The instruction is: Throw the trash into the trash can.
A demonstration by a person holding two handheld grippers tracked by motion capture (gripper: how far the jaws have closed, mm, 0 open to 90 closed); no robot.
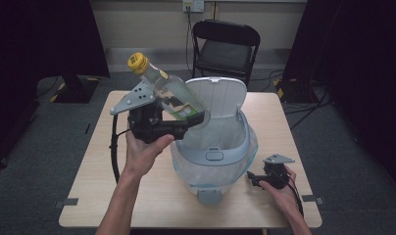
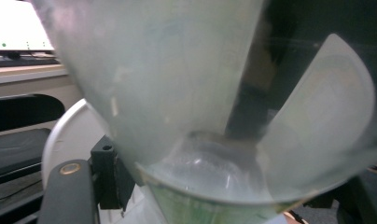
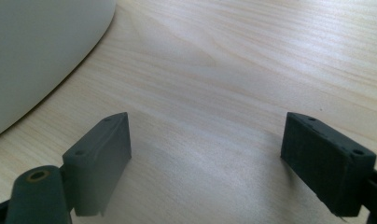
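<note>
A clear plastic bottle (image 1: 169, 90) with a yellow cap (image 1: 137, 62) and a green label hangs tilted over the left rim of a white pedal bin (image 1: 213, 156), cap up and to the left. My left gripper (image 1: 193, 117) is shut on its lower body. In the left gripper view the bottle (image 2: 168, 93) sits between the jaws, very close. The bin's lid (image 1: 218, 95) stands open and a clear bag lines the inside. My right gripper (image 1: 252, 178) rests on the table to the right of the bin, jaws open with nothing between them (image 3: 207, 158).
The bin stands on a light wooden table (image 1: 103, 161), and its white wall (image 3: 37, 56) curves close to my right gripper. A black folding chair (image 1: 225, 46) is behind the table. Dark curtains hang on both sides.
</note>
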